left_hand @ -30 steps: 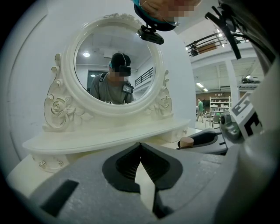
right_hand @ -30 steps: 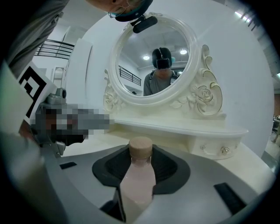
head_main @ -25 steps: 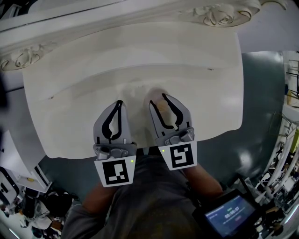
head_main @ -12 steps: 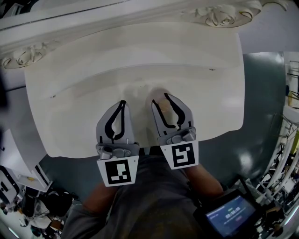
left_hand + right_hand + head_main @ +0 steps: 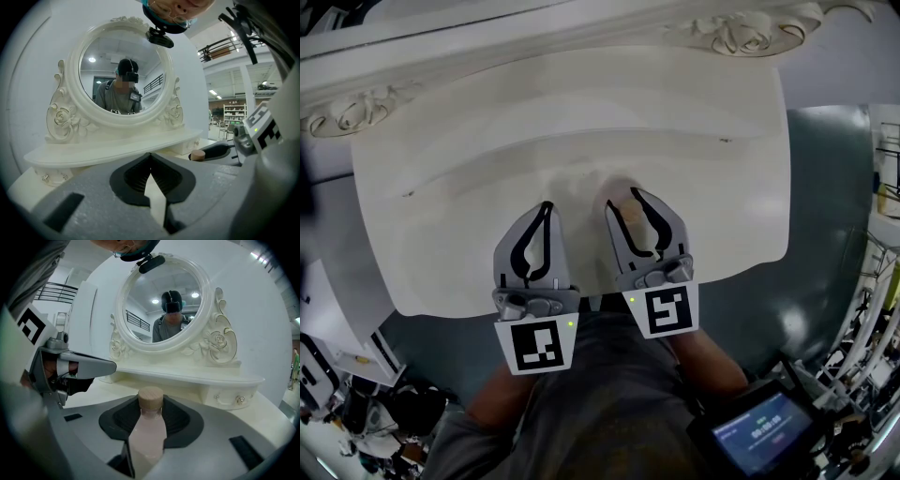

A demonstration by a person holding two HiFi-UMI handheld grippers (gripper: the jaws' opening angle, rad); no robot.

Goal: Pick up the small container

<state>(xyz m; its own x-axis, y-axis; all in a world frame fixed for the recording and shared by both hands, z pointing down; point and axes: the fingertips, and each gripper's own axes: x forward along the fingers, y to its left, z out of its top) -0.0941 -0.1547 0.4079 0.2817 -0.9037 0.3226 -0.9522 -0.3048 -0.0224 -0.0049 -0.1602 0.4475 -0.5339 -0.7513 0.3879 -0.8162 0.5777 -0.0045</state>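
Note:
The small container (image 5: 149, 427) is a little clear bottle of pale pink contents with a round wooden cap (image 5: 151, 398). It stands upright between the jaws of my right gripper (image 5: 150, 409), which are shut on its body. In the head view the right gripper (image 5: 624, 199) is over the front middle of the white vanity table (image 5: 722, 197), with the bottle (image 5: 626, 216) showing between its jaws. My left gripper (image 5: 546, 206) lies just to its left, shut and holding nothing. In the left gripper view its jaws meet (image 5: 150, 155) and the cap (image 5: 198, 154) shows at right. Whether the bottle's base touches the table is hidden.
An oval mirror (image 5: 161, 296) in a carved white frame stands at the back of the table on a raised shelf (image 5: 187, 376) with small drawers (image 5: 227, 399). It reflects the person. The table's front edge (image 5: 469, 298) is close under the grippers, with grey floor (image 5: 825, 197) to the right.
Both grippers sit very slightly further right in the head view than a second ago. The right gripper's hold on the bottle is the same.

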